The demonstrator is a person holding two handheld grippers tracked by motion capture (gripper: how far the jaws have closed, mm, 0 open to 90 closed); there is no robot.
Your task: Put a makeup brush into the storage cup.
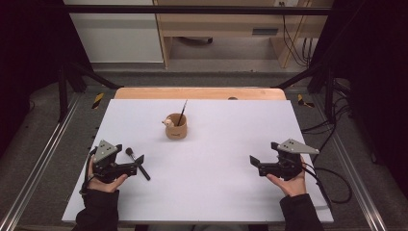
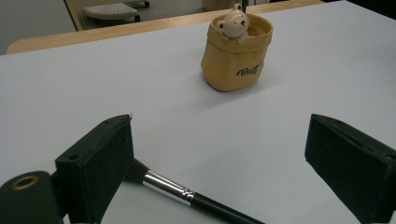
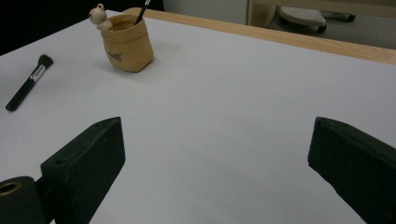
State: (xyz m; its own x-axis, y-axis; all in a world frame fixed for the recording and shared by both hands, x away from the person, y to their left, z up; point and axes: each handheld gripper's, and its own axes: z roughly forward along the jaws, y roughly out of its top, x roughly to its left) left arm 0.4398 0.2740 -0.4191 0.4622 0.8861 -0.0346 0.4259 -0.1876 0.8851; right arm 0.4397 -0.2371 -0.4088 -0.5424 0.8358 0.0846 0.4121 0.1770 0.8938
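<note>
Both hand-held grippers rested low over the white table top, one in each of the person's hands. From the table's centre, the left gripper sat at about eight o'clock and the right gripper at about four o'clock, well apart, their jaws pointing inward toward each other.

Seen from its own camera, the left gripper had its jaws spread wide and gripped nothing. A black-handled makeup brush lay flat on the table between them, its silver ferrule just beside the left-hand jaw and its bristles hidden behind that jaw; I could not tell whether the jaw touched it. From above, the makeup brush ran from its bristle head at about eleven o'clock of the jaws to its handle tip at about five.

Along its own jaws, the right gripper was likewise wide open and empty, with bare table between the jaws.

Toward twelve o'clock from the table's centre stood one tan pen holder shaped like a rolled-down bag, with a small bear figure on its rim. One thin dark brush stood leaning inside it.

By count: two grippers, one makeup brush on the table, one brush in the holder, one holder.
</note>
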